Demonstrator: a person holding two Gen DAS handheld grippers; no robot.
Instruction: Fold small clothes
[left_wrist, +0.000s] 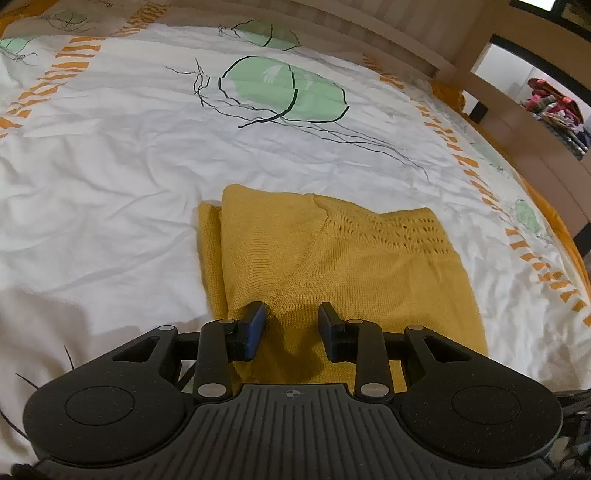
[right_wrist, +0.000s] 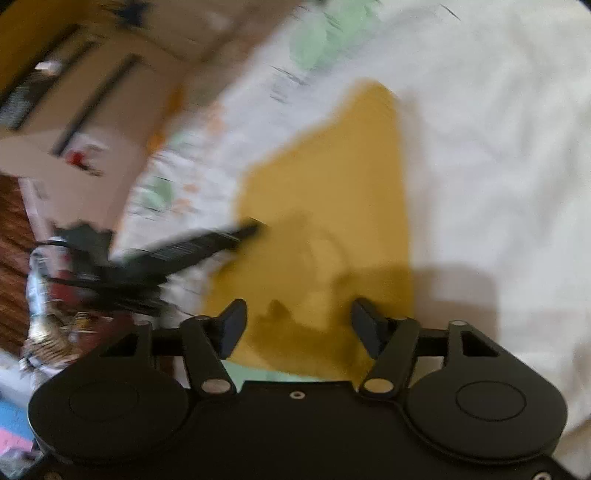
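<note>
A folded mustard-yellow knit top (left_wrist: 332, 266) lies on the white printed bedsheet (left_wrist: 110, 166). My left gripper (left_wrist: 291, 310) hovers over its near edge. The blue-padded fingers stand apart with only flat cloth under the gap, so it is open. In the blurred right wrist view the same top (right_wrist: 332, 192) runs away from me. My right gripper (right_wrist: 299, 306) is open wide over its near end, and nothing is pinched between the pads. The left gripper (right_wrist: 255, 227) shows there as a dark smear at the top's left edge.
A wooden bed frame (left_wrist: 406, 33) borders the far side, with a shelf of colourful items (left_wrist: 554, 107) behind it at the right. In the right wrist view wooden furniture (right_wrist: 92, 110) and floor clutter (right_wrist: 55, 314) lie left of the bed.
</note>
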